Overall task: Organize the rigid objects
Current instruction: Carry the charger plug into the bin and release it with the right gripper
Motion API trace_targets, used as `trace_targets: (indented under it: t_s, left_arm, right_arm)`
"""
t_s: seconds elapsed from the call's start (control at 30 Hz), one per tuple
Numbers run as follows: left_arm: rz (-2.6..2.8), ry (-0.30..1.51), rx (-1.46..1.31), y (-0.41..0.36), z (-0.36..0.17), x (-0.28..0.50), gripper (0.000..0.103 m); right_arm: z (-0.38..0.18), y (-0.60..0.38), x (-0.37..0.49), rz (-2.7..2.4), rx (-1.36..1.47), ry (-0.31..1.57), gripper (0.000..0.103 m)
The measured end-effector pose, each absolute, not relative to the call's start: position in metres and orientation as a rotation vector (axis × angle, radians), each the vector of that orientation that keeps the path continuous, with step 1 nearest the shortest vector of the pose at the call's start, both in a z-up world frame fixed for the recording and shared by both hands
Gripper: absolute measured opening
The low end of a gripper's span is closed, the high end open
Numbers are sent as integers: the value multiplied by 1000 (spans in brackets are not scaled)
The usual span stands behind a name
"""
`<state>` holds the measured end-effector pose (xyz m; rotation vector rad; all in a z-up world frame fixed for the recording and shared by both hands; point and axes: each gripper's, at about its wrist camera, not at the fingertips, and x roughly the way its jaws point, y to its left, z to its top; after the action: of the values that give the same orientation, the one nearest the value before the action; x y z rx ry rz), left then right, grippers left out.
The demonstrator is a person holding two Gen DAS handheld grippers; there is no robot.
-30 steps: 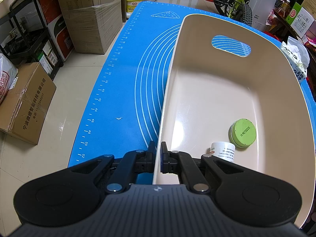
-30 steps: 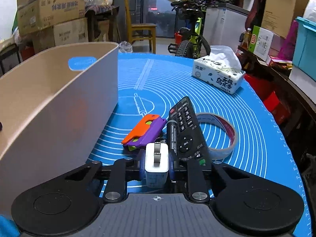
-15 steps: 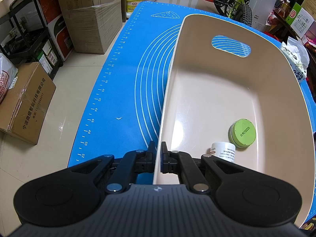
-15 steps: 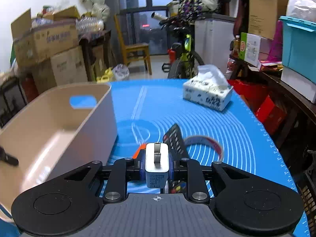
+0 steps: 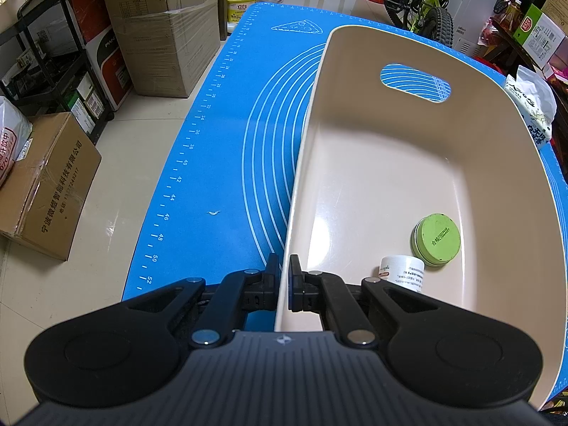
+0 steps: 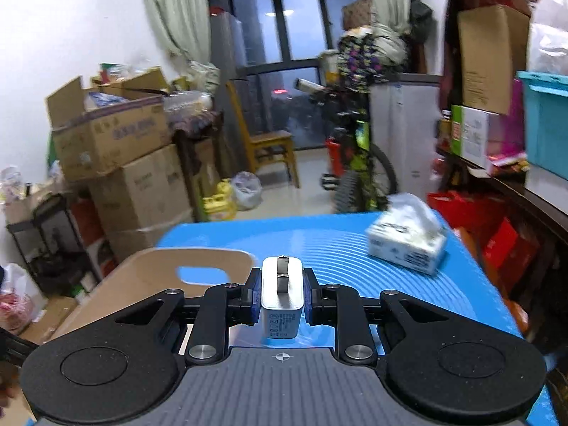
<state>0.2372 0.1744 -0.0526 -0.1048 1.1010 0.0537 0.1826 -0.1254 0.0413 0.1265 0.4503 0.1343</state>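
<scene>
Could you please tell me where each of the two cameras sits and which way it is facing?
Left wrist: on the left gripper, looking down into the beige bin; its jaws clamp the bin's wall.
Right wrist: on the right gripper, raised, facing the window; its jaws hold a white charger.
Shared: the bin, blue mat, tissue box.

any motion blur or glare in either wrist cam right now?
Right wrist view: background smeared, tissue box streaked; the charger in the right tool stays sharp. Left wrist view: crisp, one glare patch on the bin floor, fisheye bending the mat edges.
</scene>
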Motion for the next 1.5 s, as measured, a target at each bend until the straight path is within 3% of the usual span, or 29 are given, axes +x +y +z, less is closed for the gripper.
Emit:
trace_targets:
  t_s: [0.33, 0.6, 1.0, 1.4, 1.43, 1.47, 1.5]
  left_arm:
    - [53, 1101, -104, 174, -52, 237, 6]
    - [53, 1101, -104, 174, -52, 237, 5]
    - [52, 1100, -105, 175, -52, 237, 5]
    - [49, 1097, -108, 174, -51, 238, 5]
    - [49, 1097, -107, 173, -51, 238, 5]
    - [48, 1096, -107, 173, -51, 238, 5]
    - [49, 1096, -107, 173, -51, 238, 5]
  right_arm:
    - [44, -60, 200, 288, 64, 513, 32]
    - [22, -20, 212, 342, -21, 669, 32]
    - [-26, 1, 224, 347, -120, 939, 32]
    - [-42, 9, 224, 358, -187, 1033, 32]
    - [-40, 8, 224, 358, -183, 1026, 34]
    - [-39, 8, 224, 356, -181, 1017, 44]
    - [-37, 7, 223, 364, -172, 1009, 47]
